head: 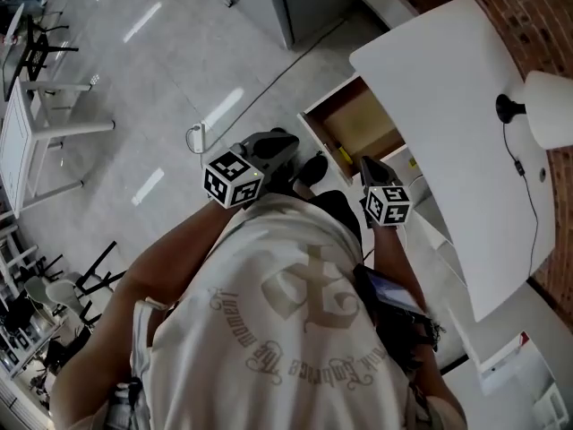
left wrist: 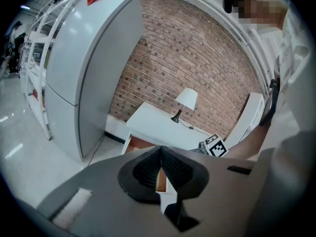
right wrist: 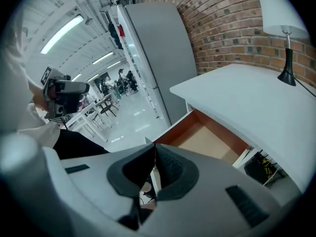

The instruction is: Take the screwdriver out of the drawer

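1. My left gripper (left wrist: 160,153): the jaws are closed tip to tip with nothing between them. I hold it in the air in front of the drawer (head: 363,122), over the grey floor (head: 161,79), touching nothing.
2. My right gripper (right wrist: 154,149): the jaws are together and grip nothing. In the head view it hangs at the drawer's front end, beside the desk (head: 448,79).
3. The drawer is pulled out from under the white desk. The part of its brown bottom that shows is bare.
4. The screwdriver (head: 343,156) shows only in the head view, as a small yellow item inside the drawer at its front edge. It lies near my right gripper, and it is too small to make out in detail. Neither gripper touches it.
5. On the desk stands a lamp (right wrist: 279,6) with a white shade and a black stem. A brick wall (right wrist: 222,23) runs behind the desk, and a tall grey cabinet (right wrist: 163,58) stands beside it.
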Tool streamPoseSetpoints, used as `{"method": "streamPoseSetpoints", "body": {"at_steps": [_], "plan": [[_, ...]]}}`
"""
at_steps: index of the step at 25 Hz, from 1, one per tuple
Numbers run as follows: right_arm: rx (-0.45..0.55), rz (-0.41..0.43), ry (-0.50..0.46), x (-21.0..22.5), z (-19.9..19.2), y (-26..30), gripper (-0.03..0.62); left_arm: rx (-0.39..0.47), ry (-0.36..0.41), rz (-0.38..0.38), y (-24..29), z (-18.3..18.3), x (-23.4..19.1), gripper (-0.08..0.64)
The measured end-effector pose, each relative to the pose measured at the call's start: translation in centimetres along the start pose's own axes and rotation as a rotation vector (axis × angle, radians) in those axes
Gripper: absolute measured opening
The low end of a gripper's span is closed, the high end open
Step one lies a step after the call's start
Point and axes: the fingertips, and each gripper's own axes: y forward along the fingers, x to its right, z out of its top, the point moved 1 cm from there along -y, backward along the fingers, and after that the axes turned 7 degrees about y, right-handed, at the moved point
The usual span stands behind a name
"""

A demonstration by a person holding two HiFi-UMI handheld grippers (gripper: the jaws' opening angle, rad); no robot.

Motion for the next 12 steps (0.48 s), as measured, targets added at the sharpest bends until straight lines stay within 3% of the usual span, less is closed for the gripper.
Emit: {"method": "streamPoseSetpoints", "body": {"at_steps": [12], "plan": [[-0.162,0.028,-0.059,1.3,-2.3,4.8,0.006,-0.041,-0.066,0.016,0.0,-3.6,-0.6,0.006]]}}
